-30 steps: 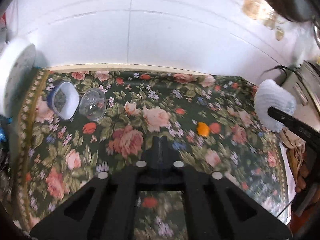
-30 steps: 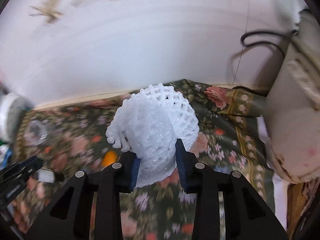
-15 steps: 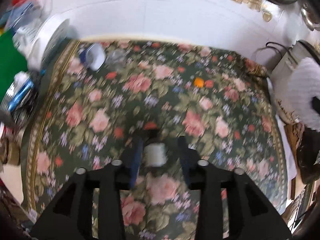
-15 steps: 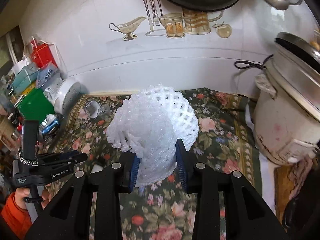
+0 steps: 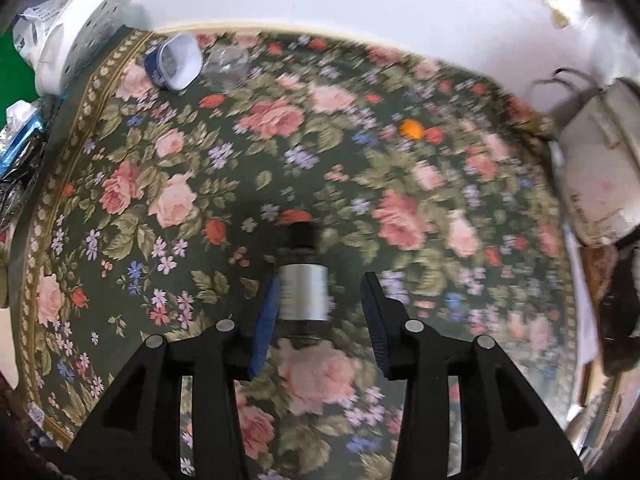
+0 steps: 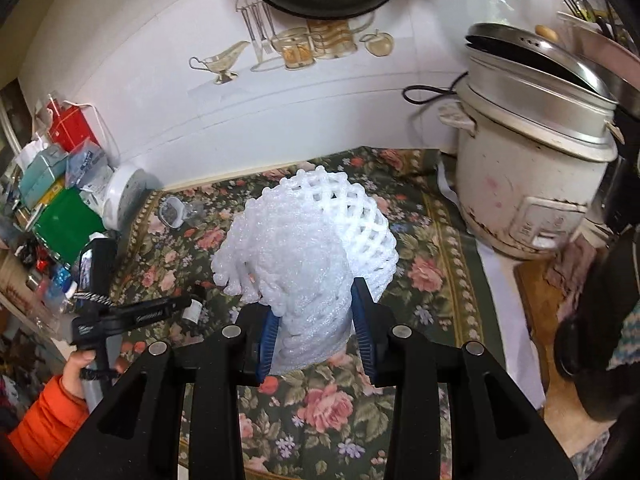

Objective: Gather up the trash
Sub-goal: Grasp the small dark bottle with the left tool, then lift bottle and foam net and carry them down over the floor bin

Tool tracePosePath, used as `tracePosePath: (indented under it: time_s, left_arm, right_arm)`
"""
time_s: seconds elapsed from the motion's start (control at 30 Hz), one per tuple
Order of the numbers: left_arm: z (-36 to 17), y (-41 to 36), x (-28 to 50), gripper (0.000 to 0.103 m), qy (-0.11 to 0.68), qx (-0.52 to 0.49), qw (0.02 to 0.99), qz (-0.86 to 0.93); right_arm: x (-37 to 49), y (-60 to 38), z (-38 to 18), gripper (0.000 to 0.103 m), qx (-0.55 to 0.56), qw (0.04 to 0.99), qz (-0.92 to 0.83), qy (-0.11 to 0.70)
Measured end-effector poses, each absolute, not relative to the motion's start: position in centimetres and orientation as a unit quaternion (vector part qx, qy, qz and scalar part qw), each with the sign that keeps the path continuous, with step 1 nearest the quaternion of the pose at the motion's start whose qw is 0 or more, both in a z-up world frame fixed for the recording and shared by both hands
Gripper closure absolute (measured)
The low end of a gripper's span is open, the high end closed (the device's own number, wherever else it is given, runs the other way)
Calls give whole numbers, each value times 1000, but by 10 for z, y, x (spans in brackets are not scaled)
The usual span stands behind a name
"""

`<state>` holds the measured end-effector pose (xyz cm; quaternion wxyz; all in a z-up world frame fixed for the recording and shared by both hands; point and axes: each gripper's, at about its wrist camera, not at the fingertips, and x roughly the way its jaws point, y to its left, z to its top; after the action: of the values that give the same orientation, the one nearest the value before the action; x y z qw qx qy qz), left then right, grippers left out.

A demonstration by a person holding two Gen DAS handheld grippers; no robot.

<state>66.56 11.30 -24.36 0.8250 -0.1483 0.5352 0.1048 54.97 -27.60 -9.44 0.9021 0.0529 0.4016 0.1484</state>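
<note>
A small bottle (image 5: 303, 292) with a black cap and a silver-white label lies on the floral tablecloth (image 5: 180, 200). My left gripper (image 5: 320, 284) points down over it with its jaws opening. The bottle lies between them close to the left pad, and a gap shows at the right pad. The right wrist view shows that gripper (image 6: 160, 312) side-on in a hand, with the bottle (image 6: 193, 312) at its tips. My right gripper (image 6: 314, 308) is shut on a white foam fruit net (image 6: 308, 248) held above the table.
A blue-and-white cup (image 5: 178, 62), a clear plastic cup (image 5: 228, 66) and an orange scrap (image 5: 412, 129) lie toward the wall. A white rice cooker (image 6: 528, 184) stands at the right. A round white appliance (image 5: 86, 20) and piled packages (image 6: 60, 208) crowd the left edge.
My left gripper went from shut to open and came down over the small bottle, which now lies between its jaws. My right gripper rose and drew back with the foam net.
</note>
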Motion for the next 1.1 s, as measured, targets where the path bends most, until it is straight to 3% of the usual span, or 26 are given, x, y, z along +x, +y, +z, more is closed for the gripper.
tracePosePath:
  time_s: [0.2, 0.37, 0.57, 1.1]
  left_arm:
    - [-267, 111, 670, 62, 551, -139, 814, 117]
    - [-277, 107, 672, 75, 549, -143, 814, 124]
    - [-275, 99, 665, 76, 537, -133, 821, 142]
    - [-167, 43, 550, 76, 464, -86, 879, 74]
  right_arm:
    - [542, -288, -97, 71, 63, 901, 147, 403]
    - [545, -295, -103, 71, 72, 896, 157, 410]
    - [548, -295, -112, 71, 67, 888, 185, 416]
    - [482, -264, -107, 71, 72, 886, 198, 413]
